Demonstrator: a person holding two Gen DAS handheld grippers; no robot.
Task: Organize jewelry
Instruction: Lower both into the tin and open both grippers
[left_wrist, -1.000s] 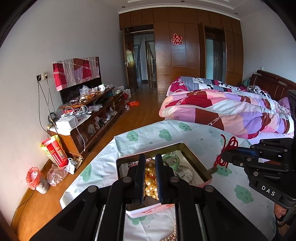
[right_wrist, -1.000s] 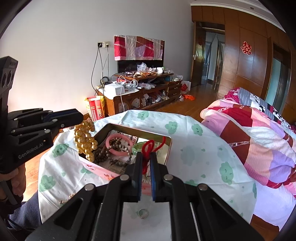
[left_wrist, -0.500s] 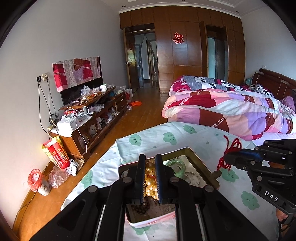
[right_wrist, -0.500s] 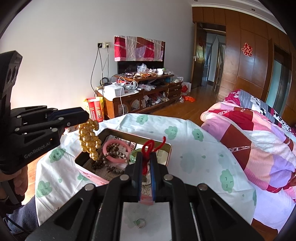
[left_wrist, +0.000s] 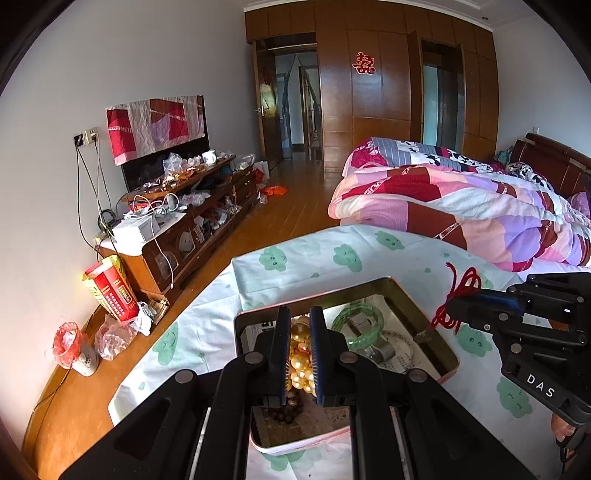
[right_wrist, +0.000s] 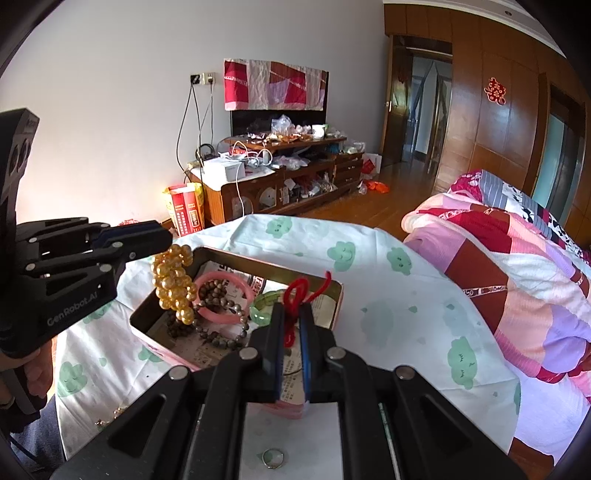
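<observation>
From the left wrist view, the left gripper (left_wrist: 300, 350) is hanging over the near half of the tin (left_wrist: 439, 349), its fingers (left_wrist: 280, 347) closing on a strand of gold beads (left_wrist: 301, 360) that is dangling down toward brown beads (left_wrist: 290, 406) on the tin's floor. A green bangle (left_wrist: 358, 328) is lying in the far half, close to the back rim. Off to the right, the right gripper (left_wrist: 456, 304) is pinching a red cord (left_wrist: 460, 295) just outside the tin's right edge, above the table (left_wrist: 295, 266), whose cloth is running bare to its far edge.

From the right wrist view, the right gripper (right_wrist: 291, 332) is holding its fingers (right_wrist: 275, 332) tight on the red cord (right_wrist: 295, 299) over the tin's (right_wrist: 236, 258) near right rim. The left gripper (right_wrist: 162, 240) is reaching in from the left, the gold beads (right_wrist: 173, 284) hanging beside a pink bangle (right_wrist: 221, 299). A ring (right_wrist: 272, 458) is lying on white paper (right_wrist: 291, 439) nearest me. The cloth right of the tin is lying bare up to the table's (right_wrist: 388, 306) edge.
</observation>
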